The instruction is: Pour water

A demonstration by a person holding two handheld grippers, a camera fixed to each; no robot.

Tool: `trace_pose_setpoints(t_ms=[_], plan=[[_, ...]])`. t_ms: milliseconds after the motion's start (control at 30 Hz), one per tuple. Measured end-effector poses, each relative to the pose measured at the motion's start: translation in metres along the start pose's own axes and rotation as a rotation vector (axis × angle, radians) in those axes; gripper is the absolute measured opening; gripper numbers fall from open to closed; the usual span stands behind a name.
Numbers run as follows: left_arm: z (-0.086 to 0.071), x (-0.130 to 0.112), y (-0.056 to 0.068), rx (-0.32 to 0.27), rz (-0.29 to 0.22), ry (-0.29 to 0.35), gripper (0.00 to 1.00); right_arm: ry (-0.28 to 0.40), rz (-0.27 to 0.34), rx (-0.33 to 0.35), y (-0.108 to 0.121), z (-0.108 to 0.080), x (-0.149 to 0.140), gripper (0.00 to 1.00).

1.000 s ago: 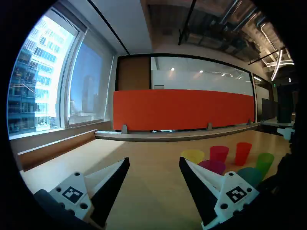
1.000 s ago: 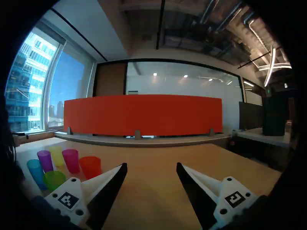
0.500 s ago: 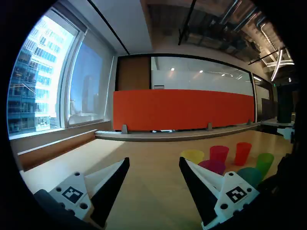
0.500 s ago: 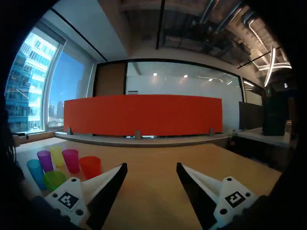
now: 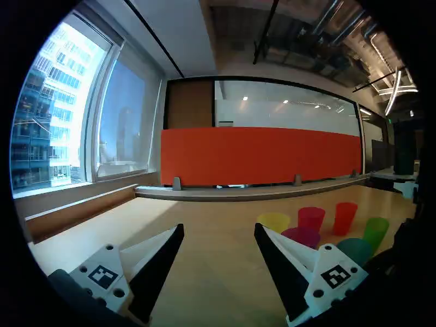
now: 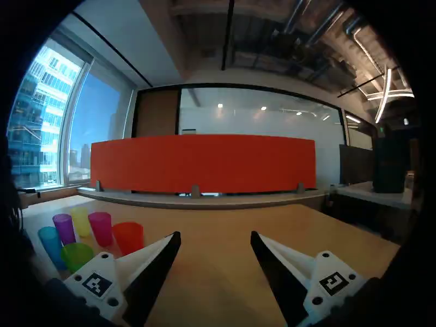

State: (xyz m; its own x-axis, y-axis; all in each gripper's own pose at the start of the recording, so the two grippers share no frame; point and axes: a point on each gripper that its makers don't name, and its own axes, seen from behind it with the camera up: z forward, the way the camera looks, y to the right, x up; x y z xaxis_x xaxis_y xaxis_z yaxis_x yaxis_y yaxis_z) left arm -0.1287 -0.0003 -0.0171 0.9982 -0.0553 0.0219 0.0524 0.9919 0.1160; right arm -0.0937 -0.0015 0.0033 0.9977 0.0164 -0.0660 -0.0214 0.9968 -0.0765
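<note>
Several coloured plastic cups stand grouped on the wooden table. In the left gripper view they are at the right: yellow cup (image 5: pixel 273 220), pink cup (image 5: pixel 311 217), orange-red cup (image 5: pixel 345 217), green cup (image 5: pixel 376 231), a teal cup (image 5: pixel 355 249) and a purple cup (image 5: pixel 301 236) just behind my right fingertip. My left gripper (image 5: pixel 218 231) is open and empty, left of the cups. In the right gripper view the same cups sit at the left: orange-red cup (image 6: pixel 128 236), pink cup (image 6: pixel 100 228), purple cup (image 6: pixel 64 227), green cup (image 6: pixel 76 254). My right gripper (image 6: pixel 214 238) is open and empty, to their right.
An orange divider panel (image 5: pixel 260 155) runs along the table's far edge (image 6: pixel 201 200). Large windows (image 5: pixel 60 120) line the left side. A dark desk with a black object (image 6: pixel 388 166) stands at the right.
</note>
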Motion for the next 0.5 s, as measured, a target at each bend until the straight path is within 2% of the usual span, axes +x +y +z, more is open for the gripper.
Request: trace_pose_setpoints(t_ms=[500], plan=[[-0.0003, -0.0019, 0.0001, 0.0, -0.003, 0.0, 0.96, 0.0, 0.0, 0.0, 0.0005, 0.0005, -0.0003, 0.99]])
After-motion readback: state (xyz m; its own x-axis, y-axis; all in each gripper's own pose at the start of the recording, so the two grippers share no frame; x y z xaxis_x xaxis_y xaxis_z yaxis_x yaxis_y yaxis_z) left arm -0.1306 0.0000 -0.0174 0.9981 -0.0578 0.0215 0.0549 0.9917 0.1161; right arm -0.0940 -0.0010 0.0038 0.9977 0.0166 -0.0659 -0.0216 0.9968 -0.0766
